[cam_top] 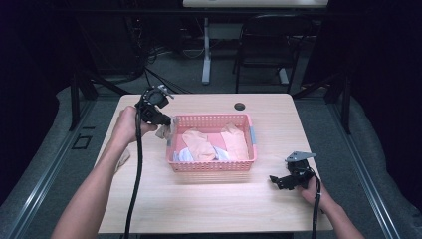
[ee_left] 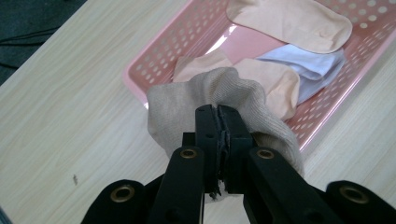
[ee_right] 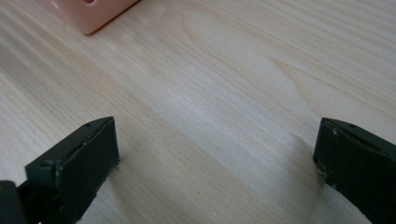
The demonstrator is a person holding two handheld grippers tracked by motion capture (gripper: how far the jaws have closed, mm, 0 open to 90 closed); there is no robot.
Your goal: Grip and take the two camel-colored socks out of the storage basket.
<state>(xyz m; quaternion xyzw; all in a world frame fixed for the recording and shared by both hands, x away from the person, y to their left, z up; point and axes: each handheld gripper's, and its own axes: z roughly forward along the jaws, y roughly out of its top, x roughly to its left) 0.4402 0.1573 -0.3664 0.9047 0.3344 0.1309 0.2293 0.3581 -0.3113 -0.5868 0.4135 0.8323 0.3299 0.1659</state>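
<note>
So this looks like sock sorting into the basket [cam_top: 211, 167], and I'd say it's most of the way there. Several socks are already lying inside: a couple of peach ones [ee_left: 292, 21] and a white one [ee_left: 308, 65]. The one in play right now is a beige sock [ee_left: 210, 100], and it's clamped tight in the left gripper [ee_left: 217, 112], jaws squeezed together on a fold of the fabric with the rest bunching out past the tips and drooping down either side. In the high view the left gripper [cam_top: 166, 121] hangs at the basket's left rim with the sock [cam_top: 163, 132] dangling just outside that edge, above the table [cam_top: 199, 204], so it isn't in yet. In the left gripper view it's over the basket's corner, partly over the rim. What's left, by my guess: carry it a bit further over the basket and let go. The right gripper [cam_top: 281, 180] is doing nothing, resting low at the table's right side, well apart from the basket, jaws spread wide with bare wood between them. Can't spot any other loose socks on the table, so this may be the last one.
</note>
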